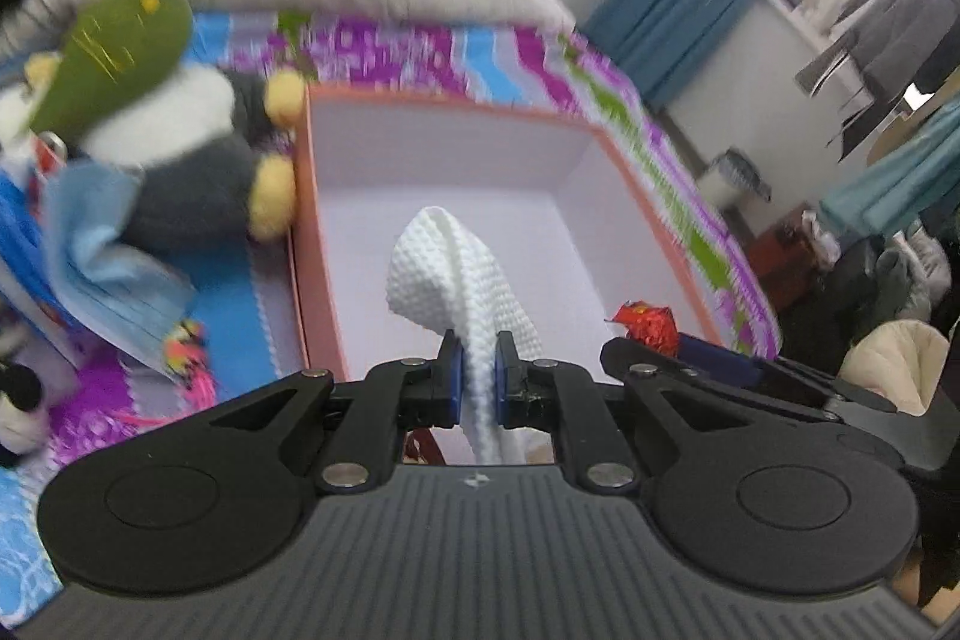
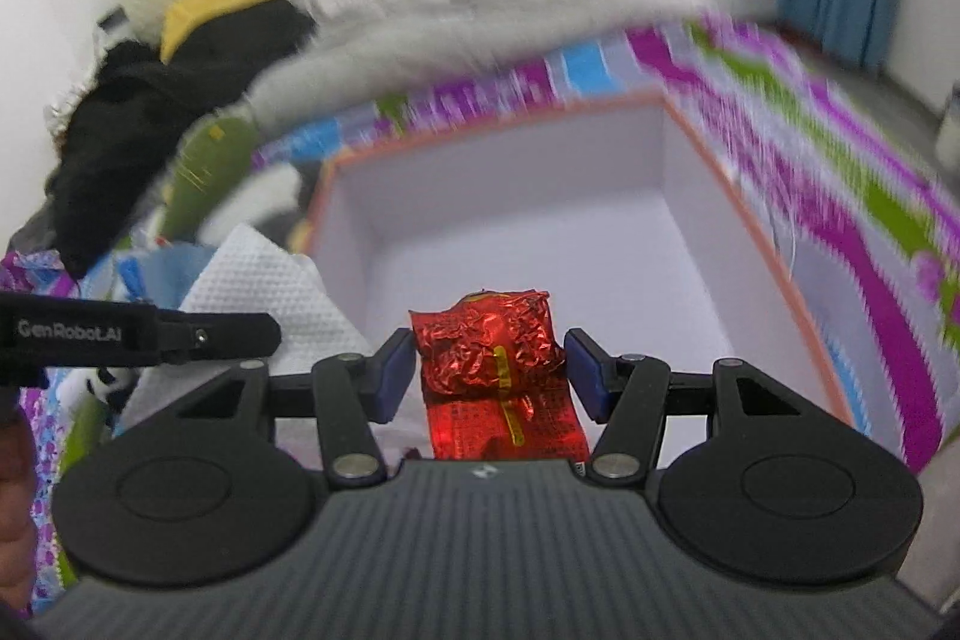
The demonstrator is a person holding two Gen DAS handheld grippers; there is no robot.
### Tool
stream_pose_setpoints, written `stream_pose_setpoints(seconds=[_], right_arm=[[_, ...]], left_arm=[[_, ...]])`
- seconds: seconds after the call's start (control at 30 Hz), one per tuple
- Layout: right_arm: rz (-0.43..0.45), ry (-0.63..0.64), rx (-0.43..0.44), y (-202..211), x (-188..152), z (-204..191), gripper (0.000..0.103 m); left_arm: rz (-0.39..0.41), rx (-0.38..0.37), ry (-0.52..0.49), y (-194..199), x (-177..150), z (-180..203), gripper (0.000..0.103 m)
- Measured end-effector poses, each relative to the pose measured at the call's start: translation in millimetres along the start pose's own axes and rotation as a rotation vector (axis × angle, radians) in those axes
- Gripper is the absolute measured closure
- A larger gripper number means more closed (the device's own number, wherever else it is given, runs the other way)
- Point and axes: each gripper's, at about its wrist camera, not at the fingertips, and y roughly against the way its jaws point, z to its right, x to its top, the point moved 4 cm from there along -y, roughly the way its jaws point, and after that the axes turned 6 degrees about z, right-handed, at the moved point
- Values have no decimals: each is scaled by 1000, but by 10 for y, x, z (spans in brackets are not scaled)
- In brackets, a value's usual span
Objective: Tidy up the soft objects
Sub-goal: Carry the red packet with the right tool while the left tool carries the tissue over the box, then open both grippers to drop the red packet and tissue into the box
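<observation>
The left hand-held gripper (image 1: 478, 361) is clamped on a white waffle-textured cloth (image 1: 447, 274), which hangs over the open orange-rimmed box (image 1: 456, 109) with a white inside. The right hand-held gripper (image 2: 489, 370) has its blue pads (image 2: 396, 370) on either side of a crinkled red foil packet (image 2: 495, 358); motion blur makes it hard to tell whether both pads press it. The box sits on a bed with a purple, blue and green patterned cover (image 1: 384, 40). Just left of the box lie a grey-and-white plush toy (image 1: 192, 166) and a green plush piece (image 1: 114, 46).
</observation>
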Motion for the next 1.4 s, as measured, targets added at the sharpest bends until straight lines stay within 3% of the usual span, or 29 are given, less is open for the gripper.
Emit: stream_pose_setpoints(seconds=[0.1, 0.23, 0.43, 0.53, 0.63, 1.0, 1.4], right_arm=[[-71, -43, -6, -173, -101, 145, 45], [-100, -41, -36, -280, -217, 271, 45], [-126, -50, -43, -342, -315, 370, 44], [-121, -43, -37, -316, -312, 378, 39], [-96, -34, -28, -252, -258, 356, 39], [105, -18, 11, 370, -64, 103, 39], [257, 100, 51, 1001, -344, -397, 39]], left_arm=[[-65, 14, 9, -255, -40, -34, 91], [-120, 32, 7, -487, -81, -21, 91], [-133, 38, -45, -556, -124, 92, 90], [-131, 59, -68, -563, -137, 126, 80], [-122, 59, -69, -506, -141, 125, 79], [45, 75, -214, 237, -115, 273, 79], [210, 110, -297, 1096, -464, 189, 79]])
